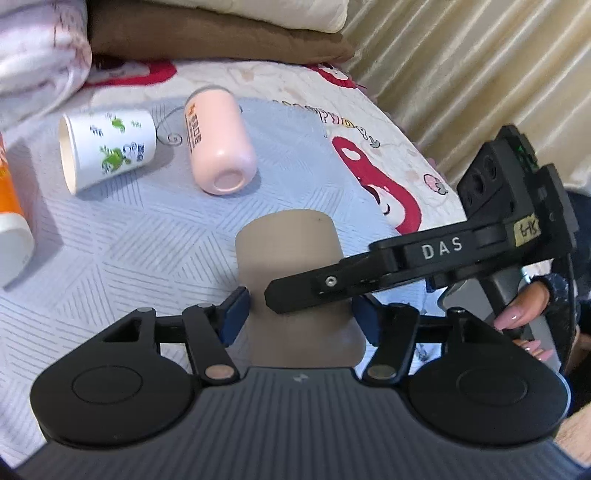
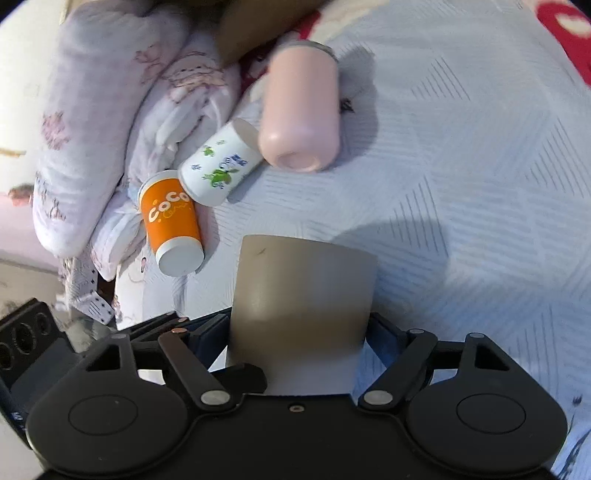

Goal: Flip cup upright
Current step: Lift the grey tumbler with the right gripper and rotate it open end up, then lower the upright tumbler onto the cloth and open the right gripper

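Observation:
A plain tan paper cup [image 1: 291,258] stands upside down on the bed, closed base up. My left gripper [image 1: 301,317] has its blue pads on both sides of the cup's lower part, touching or nearly so. My right gripper [image 2: 295,343] flanks the same cup [image 2: 303,291] from the other side, its pads against the cup wall. One black finger [image 1: 332,284] of the right gripper crosses in front of the cup in the left wrist view.
A white cup with green print [image 1: 107,151] [image 2: 221,166], a pink bottle [image 1: 221,140] [image 2: 303,107] and an orange cup [image 2: 171,221] lie on their sides on the light blue quilt [image 1: 129,240]. Folded bedding [image 2: 92,110] lies at the left, pillows [image 1: 207,33] at the back.

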`<state>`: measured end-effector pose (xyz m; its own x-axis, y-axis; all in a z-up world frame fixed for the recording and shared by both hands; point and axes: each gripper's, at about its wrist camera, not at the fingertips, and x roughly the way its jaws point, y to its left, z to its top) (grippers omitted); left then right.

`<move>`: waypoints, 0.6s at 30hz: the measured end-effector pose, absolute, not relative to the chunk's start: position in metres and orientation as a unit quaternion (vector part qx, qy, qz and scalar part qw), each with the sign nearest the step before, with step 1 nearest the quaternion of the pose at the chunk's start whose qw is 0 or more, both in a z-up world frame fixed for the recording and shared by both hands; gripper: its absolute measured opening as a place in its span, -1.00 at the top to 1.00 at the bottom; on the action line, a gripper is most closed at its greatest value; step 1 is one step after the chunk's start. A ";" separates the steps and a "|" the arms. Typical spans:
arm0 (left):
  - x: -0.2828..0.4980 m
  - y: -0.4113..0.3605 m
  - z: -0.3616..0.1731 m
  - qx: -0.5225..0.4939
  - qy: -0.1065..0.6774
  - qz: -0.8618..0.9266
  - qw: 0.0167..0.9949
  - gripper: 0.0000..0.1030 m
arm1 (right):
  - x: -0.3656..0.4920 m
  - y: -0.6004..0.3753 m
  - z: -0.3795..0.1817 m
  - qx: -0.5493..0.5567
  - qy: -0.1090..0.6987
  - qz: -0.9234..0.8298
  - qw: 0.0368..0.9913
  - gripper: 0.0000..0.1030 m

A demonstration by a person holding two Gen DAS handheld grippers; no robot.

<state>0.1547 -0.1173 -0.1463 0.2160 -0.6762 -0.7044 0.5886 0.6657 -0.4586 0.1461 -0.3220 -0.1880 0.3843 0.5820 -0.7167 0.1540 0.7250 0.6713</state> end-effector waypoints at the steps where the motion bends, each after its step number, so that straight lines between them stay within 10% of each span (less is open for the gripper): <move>1: 0.153 -0.116 -0.144 -0.043 0.475 -0.405 0.780 -0.15 | 0.145 -0.320 -0.186 0.334 0.533 0.143 0.764 -0.63; 18: 0.122 -0.101 -0.116 0.005 0.346 -0.373 0.861 -0.15 | 0.135 -0.281 -0.135 0.187 0.403 0.171 0.879 -0.58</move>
